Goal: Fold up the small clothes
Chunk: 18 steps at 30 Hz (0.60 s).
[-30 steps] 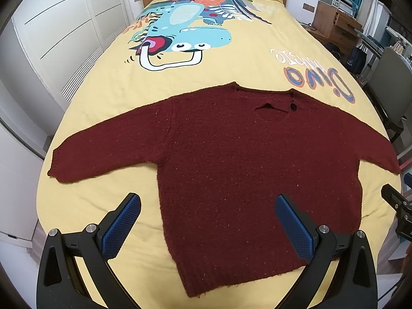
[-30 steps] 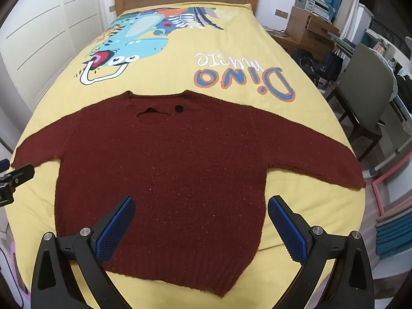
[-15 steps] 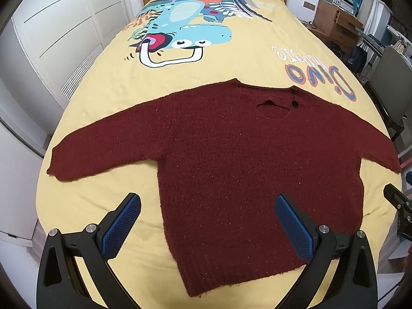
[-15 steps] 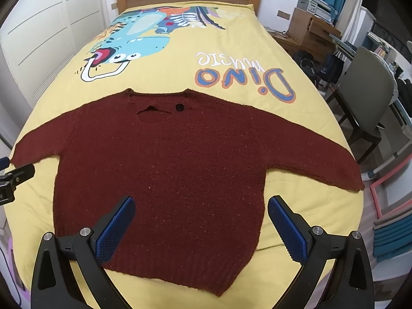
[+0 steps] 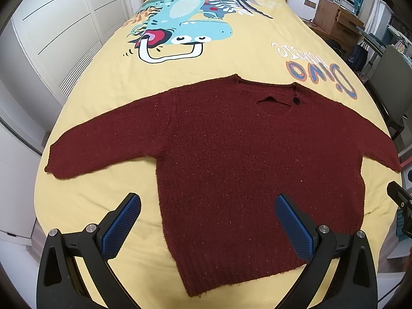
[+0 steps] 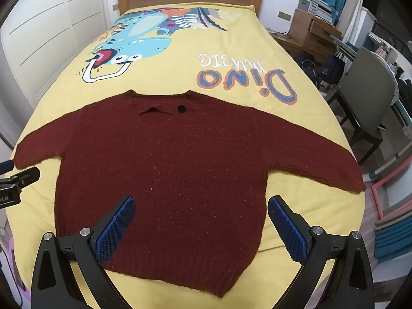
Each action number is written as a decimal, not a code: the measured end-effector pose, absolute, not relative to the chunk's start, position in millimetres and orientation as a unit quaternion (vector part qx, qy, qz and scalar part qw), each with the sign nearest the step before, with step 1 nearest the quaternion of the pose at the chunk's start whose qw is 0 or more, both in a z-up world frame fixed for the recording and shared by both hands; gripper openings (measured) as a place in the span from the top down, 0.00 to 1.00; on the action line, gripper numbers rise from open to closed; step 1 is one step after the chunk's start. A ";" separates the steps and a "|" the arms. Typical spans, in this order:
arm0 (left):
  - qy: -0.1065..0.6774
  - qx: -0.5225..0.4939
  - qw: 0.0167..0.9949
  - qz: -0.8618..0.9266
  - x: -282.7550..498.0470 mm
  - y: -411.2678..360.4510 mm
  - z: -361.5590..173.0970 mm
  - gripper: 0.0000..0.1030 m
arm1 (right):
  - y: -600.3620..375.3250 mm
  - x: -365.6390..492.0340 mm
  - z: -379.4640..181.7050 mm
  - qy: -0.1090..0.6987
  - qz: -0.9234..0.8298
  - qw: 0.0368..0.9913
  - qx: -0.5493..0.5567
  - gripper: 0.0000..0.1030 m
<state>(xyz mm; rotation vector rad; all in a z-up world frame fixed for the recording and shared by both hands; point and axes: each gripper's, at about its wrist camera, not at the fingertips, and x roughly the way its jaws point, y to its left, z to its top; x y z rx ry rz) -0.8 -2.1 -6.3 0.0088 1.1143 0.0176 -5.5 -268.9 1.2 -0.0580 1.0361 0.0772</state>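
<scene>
Little has changed over the last second: the dark red sweater (image 5: 231,154) lies flat, both sleeves spread, across the near end of the yellow bedspread (image 5: 231,59). My left gripper (image 5: 208,221) and right gripper (image 6: 200,221) have only eased slightly, still hovering spread wide, holding nothing. Folding hasn't begun; a sleeve comes first.

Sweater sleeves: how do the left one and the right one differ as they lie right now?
The left sleeve ends near the left gripper, its cuff by the bed's left edge; the right sleeve ends near the right gripper, its cuff at the right edge by the chair. The button at the neck sits nearer the right sleeve. Both lie flat, spread out, unfolded on the yellow bedspread, ungripped.
</scene>
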 end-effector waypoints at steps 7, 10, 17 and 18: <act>0.532 0.009 0.846 0.007 2.7 -2.1 -9.9 0.01 | -272.7 -1.5 -2.1 0.497 0.032 0.867 -0.026 0.01; 0.533 0.009 0.846 0.005 4.1 -2.8 -10.9 0.01 | -275.7 1.0 -4.0 0.497 0.028 0.867 -0.024 0.01; 0.532 0.035 0.846 -0.005 18.6 -8.3 -16.1 0.01 | -294.3 11.1 -11.0 0.491 0.009 0.871 -0.016 0.01; 0.531 0.036 0.847 -0.006 21.2 -8.2 -16.5 0.01 | -301.0 13.7 -13.8 0.491 0.004 0.871 -0.011 0.01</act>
